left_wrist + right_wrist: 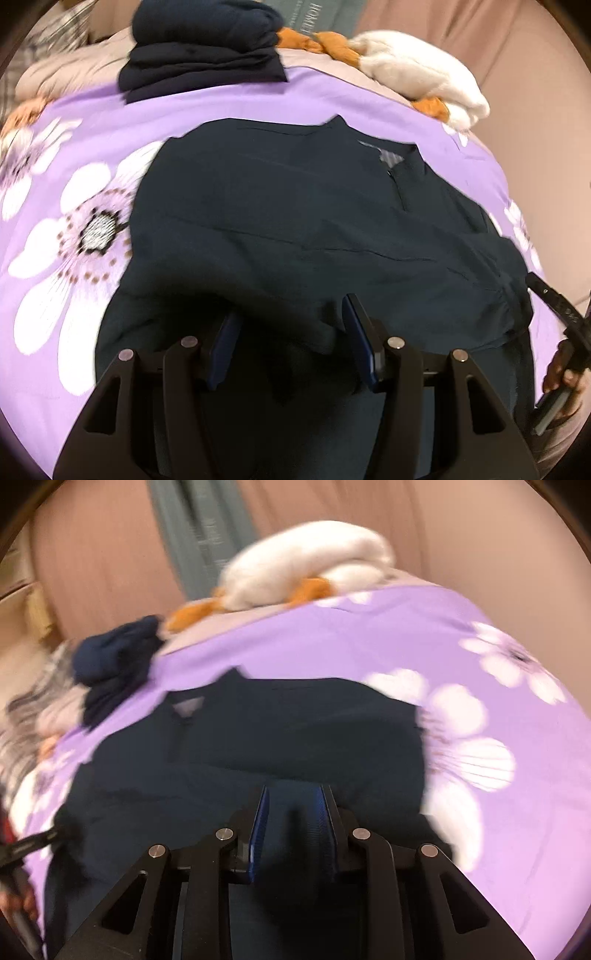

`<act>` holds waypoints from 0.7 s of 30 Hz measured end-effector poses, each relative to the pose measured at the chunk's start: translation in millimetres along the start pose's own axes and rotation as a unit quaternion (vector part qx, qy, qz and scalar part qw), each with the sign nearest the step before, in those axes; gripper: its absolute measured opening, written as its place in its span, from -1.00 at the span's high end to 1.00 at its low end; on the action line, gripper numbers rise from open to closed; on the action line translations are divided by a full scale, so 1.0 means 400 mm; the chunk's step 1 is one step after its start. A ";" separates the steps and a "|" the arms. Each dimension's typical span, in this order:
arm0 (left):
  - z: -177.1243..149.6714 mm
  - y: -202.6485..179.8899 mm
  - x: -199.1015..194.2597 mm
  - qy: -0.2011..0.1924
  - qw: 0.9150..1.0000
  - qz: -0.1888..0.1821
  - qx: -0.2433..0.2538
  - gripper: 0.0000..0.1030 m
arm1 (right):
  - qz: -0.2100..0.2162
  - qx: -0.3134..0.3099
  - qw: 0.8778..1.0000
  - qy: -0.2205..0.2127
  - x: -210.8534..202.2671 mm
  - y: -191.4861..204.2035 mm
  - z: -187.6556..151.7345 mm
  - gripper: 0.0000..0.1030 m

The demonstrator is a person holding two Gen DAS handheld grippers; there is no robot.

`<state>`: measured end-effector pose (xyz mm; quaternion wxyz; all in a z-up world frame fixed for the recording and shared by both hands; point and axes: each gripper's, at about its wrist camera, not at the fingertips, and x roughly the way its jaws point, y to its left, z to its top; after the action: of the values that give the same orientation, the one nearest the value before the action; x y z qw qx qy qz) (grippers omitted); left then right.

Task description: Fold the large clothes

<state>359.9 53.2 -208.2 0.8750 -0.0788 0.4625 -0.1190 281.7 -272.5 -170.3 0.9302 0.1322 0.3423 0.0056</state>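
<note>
Dark jacket [314,229] lies flat mid-bedspread [207,107], purple bedspread showing on both sides. Left gripper [291,332] gapes over its near hem; right gripper [293,819] is spread too, nothing pinched. Folded navy stack [203,66] sits beyond the collar.

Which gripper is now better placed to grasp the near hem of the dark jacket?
Probably left: the left gripper has hem fabric between its open fingers. The right gripper is blurred over the dark jacket.
</note>
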 end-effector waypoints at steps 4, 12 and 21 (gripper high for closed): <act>-0.007 -0.020 0.030 -0.009 1.000 0.024 0.017 0.00 | 0.015 -0.059 0.997 0.043 0.058 0.071 -0.029 0.50; -0.047 0.025 -0.021 0.001 1.000 0.019 0.016 -0.01 | 0.004 -0.064 0.995 0.078 0.086 0.036 -0.063 0.50; 0.012 -0.046 -0.016 -0.041 0.998 0.029 0.035 -0.33 | 0.029 -0.074 0.995 0.058 0.045 0.082 -0.060 0.38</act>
<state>357.8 37.4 -195.6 0.8988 -0.0393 0.4235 -0.1063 282.9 -233.4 -191.1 0.9156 0.0726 0.3900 0.0652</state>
